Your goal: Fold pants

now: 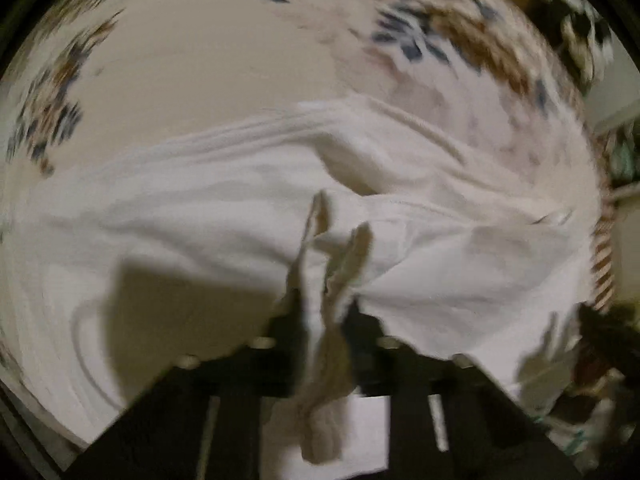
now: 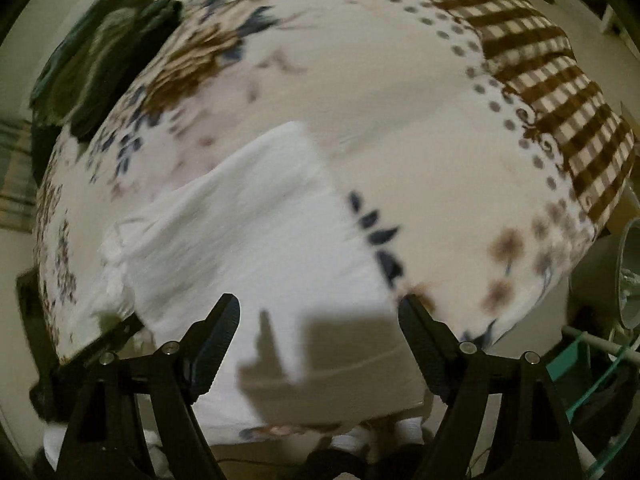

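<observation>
White pants (image 1: 240, 208) lie spread across a floral bedspread (image 1: 200, 60). My left gripper (image 1: 326, 304) is shut on a bunched fold of the white pants and lifts that edge a little above the rest of the cloth. In the right wrist view the pants (image 2: 248, 232) lie as a flat white panel on the bed. My right gripper (image 2: 320, 308) is open and empty, its jaws wide apart just above the near edge of the pants. The view is blurred by motion.
The bedspread (image 2: 400, 100) has a brown checked border (image 2: 560, 92) at the right. Dark green clothing (image 2: 96, 60) is piled at the bed's far left. A glass shelf (image 2: 592, 360) and a pale lamp (image 2: 628, 272) stand off the bed's right side.
</observation>
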